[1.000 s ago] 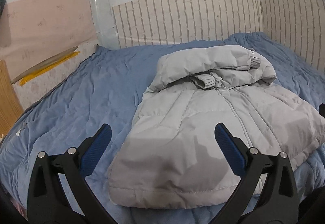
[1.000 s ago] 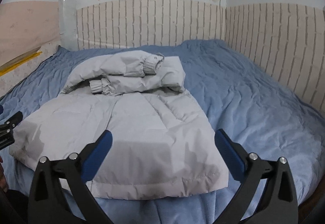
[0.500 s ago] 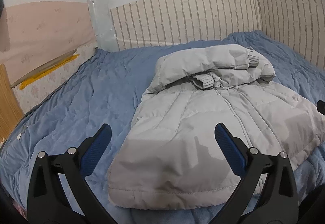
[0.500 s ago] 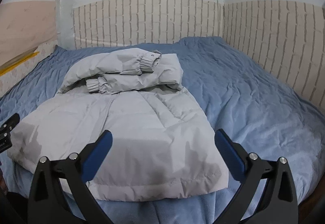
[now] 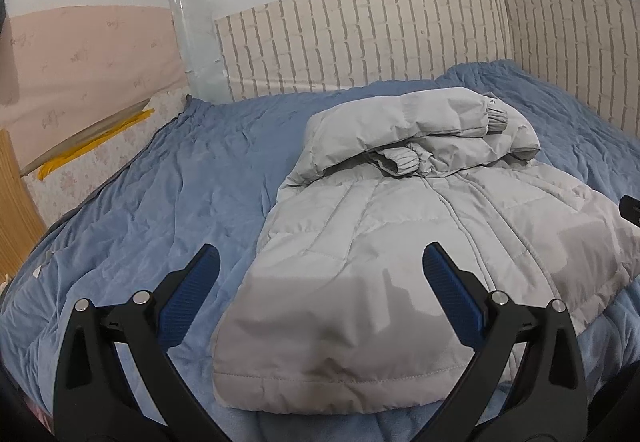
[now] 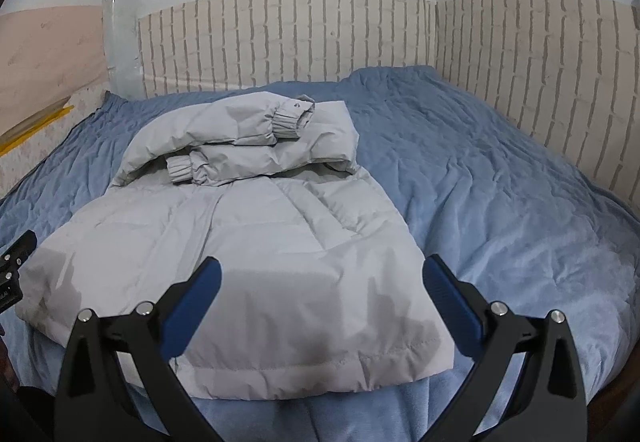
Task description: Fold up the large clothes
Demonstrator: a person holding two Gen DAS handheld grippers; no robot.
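Note:
A light grey padded jacket (image 5: 392, 242) (image 6: 256, 242) lies flat on the blue bedspread (image 5: 160, 193) (image 6: 500, 169), hem toward me, with both sleeves folded across its far end, cuffs showing. My left gripper (image 5: 320, 270) hovers open above the jacket's left hem corner, nothing between its blue pads. Over the right hem corner my right gripper (image 6: 320, 274) also stands open and empty. Each gripper's edge shows at the side of the other's view.
A brick-pattern wall panel (image 6: 280, 41) runs behind and to the right of the bed. A wooden board (image 5: 12, 201) and yellow strip (image 5: 92, 145) sit at the left bedside. Bare bedspread lies on both sides of the jacket.
Both grippers have risen and tilted slightly, so the jacket sits a little lower in both views. The jacket has not moved and both grippers stay open.

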